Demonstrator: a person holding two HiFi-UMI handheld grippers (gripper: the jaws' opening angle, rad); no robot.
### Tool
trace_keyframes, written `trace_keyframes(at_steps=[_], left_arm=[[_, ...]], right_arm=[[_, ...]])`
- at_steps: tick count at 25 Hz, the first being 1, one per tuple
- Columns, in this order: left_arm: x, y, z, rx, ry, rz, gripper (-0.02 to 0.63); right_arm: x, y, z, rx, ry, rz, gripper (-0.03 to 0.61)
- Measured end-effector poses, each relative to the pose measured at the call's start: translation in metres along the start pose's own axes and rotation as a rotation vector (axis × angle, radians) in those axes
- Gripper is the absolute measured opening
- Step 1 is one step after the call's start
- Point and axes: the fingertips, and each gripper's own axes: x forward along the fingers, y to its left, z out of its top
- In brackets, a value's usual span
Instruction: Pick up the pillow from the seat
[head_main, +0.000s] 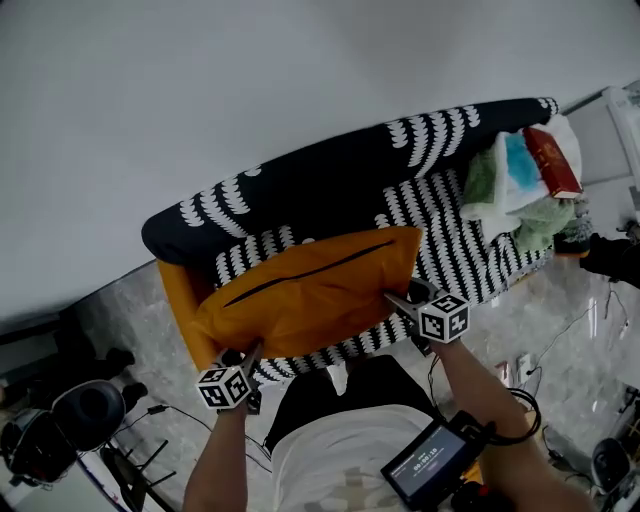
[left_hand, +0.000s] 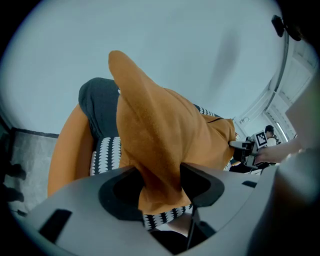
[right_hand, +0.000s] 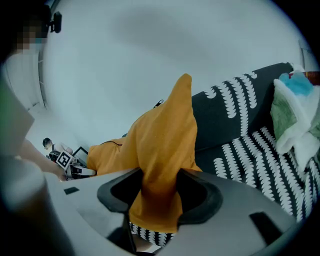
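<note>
An orange pillow (head_main: 310, 292) with a dark zip line hangs just above the black-and-white patterned seat (head_main: 470, 250) of a sofa. My left gripper (head_main: 248, 360) is shut on the pillow's near left corner (left_hand: 160, 185), the fabric pinched between both pads. My right gripper (head_main: 400, 300) is shut on the pillow's right corner (right_hand: 157, 200), which bunches up between its pads. Each gripper view shows the other gripper across the pillow, the right one (left_hand: 247, 147) and the left one (right_hand: 75, 167).
The sofa's dark backrest (head_main: 330, 175) runs behind the pillow, with an orange armrest (head_main: 180, 300) at the left. Folded cloths and a red book (head_main: 553, 160) lie piled at the sofa's right end. Cables and gear lie on the marble floor (head_main: 560, 310) around me.
</note>
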Motion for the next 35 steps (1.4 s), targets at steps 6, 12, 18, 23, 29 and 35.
trace_keyframes(at_steps=[6,12,18,23,29,35], left_arm=[[0.006,-0.030,0.010,0.043,-0.008,-0.017,0.235],[0.005,-0.060,0.023,0.076,-0.021,-0.057,0.232],[-0.016,-0.065,0.059,0.135,-0.080,-0.058,0.222],[-0.044,-0.083,0.081,0.204,-0.139,-0.085,0.219],[-0.073,-0.107,0.118,0.285,-0.225,-0.130,0.219],[-0.098,-0.141,0.148,0.343,-0.294,-0.184,0.219]], right_arm=[[-0.035,-0.010,0.007,0.008,-0.046,-0.030,0.236],[-0.074,-0.013,0.022,0.007,-0.114,-0.072,0.236],[-0.086,0.010,0.057,-0.032,-0.193,-0.102,0.236],[-0.118,0.036,0.076,-0.055,-0.275,-0.118,0.238],[-0.155,0.063,0.103,-0.085,-0.387,-0.143,0.238],[-0.203,0.083,0.126,-0.107,-0.488,-0.178,0.238]])
